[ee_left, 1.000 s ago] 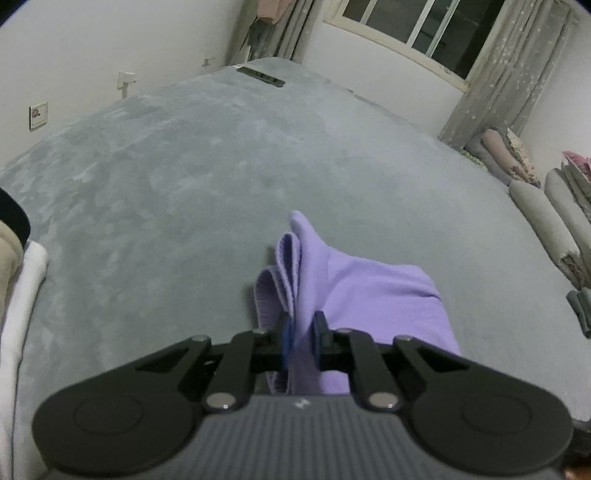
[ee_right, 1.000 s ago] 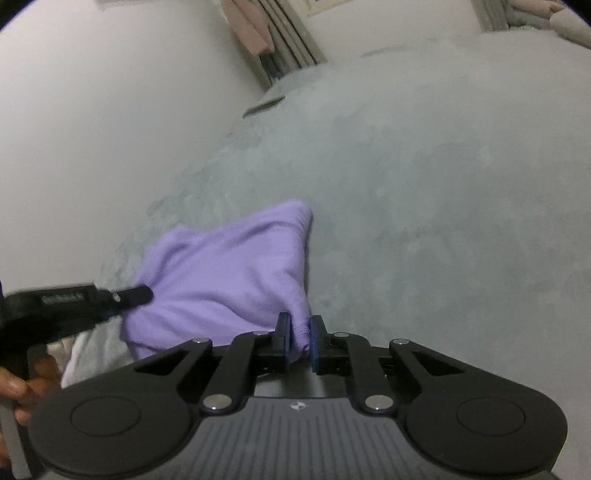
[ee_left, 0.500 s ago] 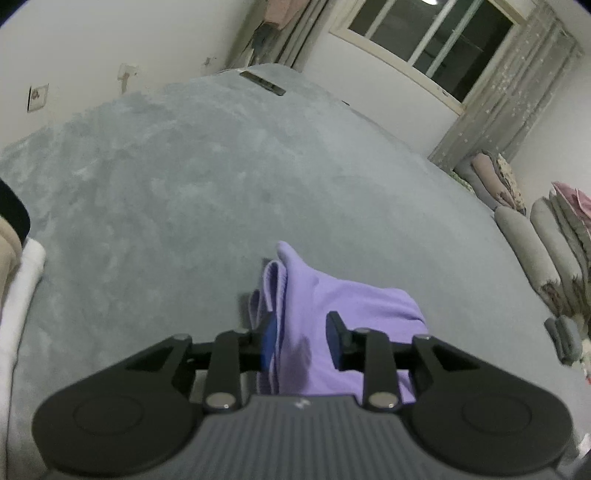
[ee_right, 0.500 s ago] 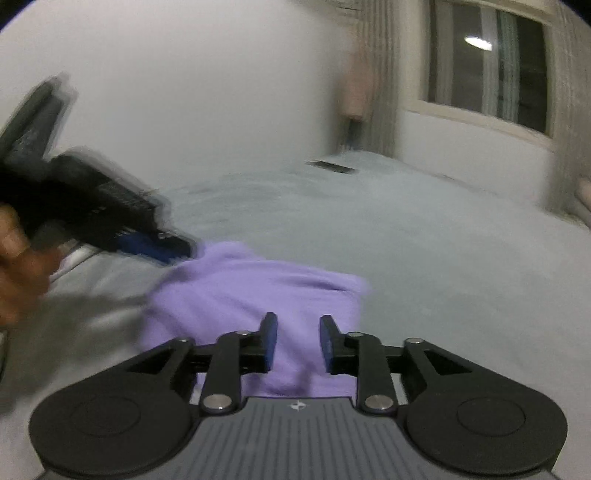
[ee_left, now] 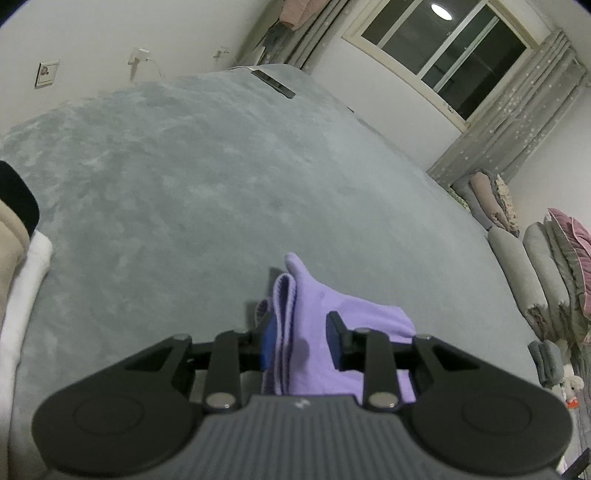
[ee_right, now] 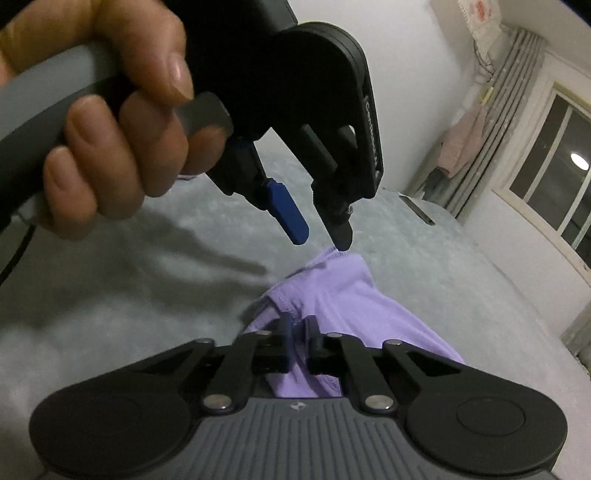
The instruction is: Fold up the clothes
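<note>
Both tongs black, hinged | left tongs gaped apart, released since a second ago | right tongs pinched on soft purple garment's stitched hem, having regripped | garment lay bunched on plush grey bed.

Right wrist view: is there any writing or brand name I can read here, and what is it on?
Left gripper, side of its black body: raised lettering, too blurred to read.
Right gripper, grey body: a small logo mark, no letters.
Wall hanging: red marks, too small to read.
</note>
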Motion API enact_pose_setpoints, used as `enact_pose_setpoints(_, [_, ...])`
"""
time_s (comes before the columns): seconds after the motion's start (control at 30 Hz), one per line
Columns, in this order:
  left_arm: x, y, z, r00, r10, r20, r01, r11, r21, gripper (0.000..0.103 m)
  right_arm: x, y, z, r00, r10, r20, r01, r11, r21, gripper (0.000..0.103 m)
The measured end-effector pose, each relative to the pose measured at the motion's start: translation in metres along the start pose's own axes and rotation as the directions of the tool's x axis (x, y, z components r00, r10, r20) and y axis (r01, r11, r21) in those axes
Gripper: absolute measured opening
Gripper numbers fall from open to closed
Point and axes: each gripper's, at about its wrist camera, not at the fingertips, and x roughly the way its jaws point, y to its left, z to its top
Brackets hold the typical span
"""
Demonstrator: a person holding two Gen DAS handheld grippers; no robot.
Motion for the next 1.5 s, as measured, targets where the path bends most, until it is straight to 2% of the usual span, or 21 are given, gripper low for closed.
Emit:
enact_pose_setpoints(0.17, [0.002, 0.003, 0.002, 1.000, -0.002, -0.005, 0.002, 1.000, -0.013, 0.027, -0.014, -0.004, 0.001, 0.999, 0.034, 0.015, -0.034, 0.999, 0.030, 0.003])
enact_pose_setpoints(0.3, [0.004, -0.001, -0.001, 1.000, 0.006, -0.010, -0.006, 1.000, 0.004, 0.034, -0.032, -0.007, 0.002, 0.995, 0.098, 0.017, -0.098, 0.995, 0.031, 0.003])
enact_pose_setpoints(0.43, [0.008, -0.003, -0.003, 0.999, 0.034, -0.013, -0.033, 0.999, 0.025, 0.039, -0.017, 0.006, -0.008, 0.993, 0.103, -0.062, -0.105, 0.994, -0.026, 0.003])
enact_pose_setpoints(0.47, [0.009, -0.003, -0.004, 0.999, 0.041, -0.012, -0.040, 0.999, 0.030, 0.040, -0.017, 0.006, -0.008, 0.993, 0.102, -0.053, -0.103, 0.995, -0.014, 0.003])
enact_pose_setpoints(0.53, [0.010, -0.006, -0.005, 0.999, 0.046, -0.013, -0.045, 0.998, 0.045, 0.050, -0.017, 0.006, -0.009, 0.994, 0.099, -0.034, -0.099, 0.995, 0.009, 0.003])
enact_pose_setpoints(0.7, [0.009, -0.012, -0.008, 1.000, 0.031, 0.002, -0.031, 0.996, 0.081, 0.054, -0.026, -0.009, -0.006, 0.995, 0.086, 0.045, -0.091, 0.987, 0.133, 0.006])
enact_pose_setpoints(0.8, [0.013, -0.010, -0.011, 0.999, 0.045, -0.021, -0.043, 0.996, 0.079, 0.054, -0.032, -0.024, -0.011, 0.984, 0.171, 0.041, -0.176, 0.965, 0.193, 0.029])
enact_pose_setpoints(0.87, [0.020, -0.010, -0.015, 0.997, 0.057, -0.048, -0.053, 0.995, 0.084, 0.055, -0.037, -0.045, -0.017, 0.986, 0.168, 0.018, -0.167, 0.948, 0.272, 0.054])
enact_pose_setpoints(0.9, [0.024, -0.011, -0.017, 0.996, 0.063, -0.064, -0.057, 0.994, 0.092, 0.061, -0.039, -0.058, -0.021, 0.990, 0.142, 0.003, -0.135, 0.932, 0.335, 0.056])
enact_pose_setpoints(0.93, [0.028, -0.012, -0.020, 0.994, 0.070, -0.079, -0.062, 0.993, 0.100, 0.073, -0.040, -0.073, -0.029, 0.992, 0.125, -0.006, -0.111, 0.901, 0.419, 0.056])
enact_pose_setpoints(1.0, [0.036, -0.014, -0.025, 0.991, 0.088, -0.104, -0.075, 0.990, 0.121, 0.080, -0.043, -0.109, -0.050, 0.992, 0.123, -0.001, -0.096, 0.779, 0.620, 0.057])
enact_pose_setpoints(1.07, [0.039, -0.015, -0.028, 0.990, 0.102, -0.101, -0.088, 0.987, 0.136, 0.080, -0.041, -0.127, -0.067, 0.990, 0.141, -0.002, -0.095, 0.677, 0.729, 0.057])
enact_pose_setpoints(1.17, [0.041, -0.016, -0.031, 0.989, 0.118, -0.091, -0.103, 0.983, 0.155, 0.070, -0.033, -0.140, -0.088, 0.987, 0.157, -0.017, -0.074, 0.557, 0.827, 0.057])
enact_pose_setpoints(1.23, [0.041, -0.017, -0.033, 0.989, 0.126, -0.084, -0.110, 0.979, 0.173, 0.043, -0.028, -0.144, -0.101, 0.986, 0.167, -0.018, -0.068, 0.492, 0.868, 0.055])
enact_pose_setpoints(1.33, [0.044, -0.014, -0.034, 0.990, 0.104, -0.091, -0.089, 0.983, 0.164, 0.028, -0.030, -0.150, -0.110, 0.986, 0.166, 0.024, -0.093, 0.422, 0.902, 0.055])
enact_pose_setpoints(1.37, [0.045, -0.013, -0.033, 0.991, 0.101, -0.092, -0.086, 0.984, 0.159, 0.027, -0.030, -0.150, -0.111, 0.986, 0.162, 0.029, -0.094, 0.413, 0.906, 0.050])
enact_pose_setpoints(1.4, [0.044, -0.009, -0.031, 0.992, 0.085, -0.097, -0.072, 0.988, 0.135, 0.023, -0.030, -0.150, -0.111, 0.987, 0.160, 0.025, -0.090, 0.413, 0.906, 0.039])
enact_pose_setpoints(1.43, [0.042, -0.005, -0.029, 0.993, 0.060, -0.104, -0.049, 0.994, 0.098, 0.019, -0.029, -0.149, -0.109, 0.986, 0.168, 0.009, -0.080, 0.424, 0.902, 0.012])
enact_pose_setpoints(1.5, [0.035, 0.002, -0.023, 0.993, -0.002, -0.115, 0.004, 1.000, 0.019, 0.016, -0.031, -0.147, -0.101, 0.985, 0.170, -0.010, -0.068, 0.447, 0.892, 0.010])
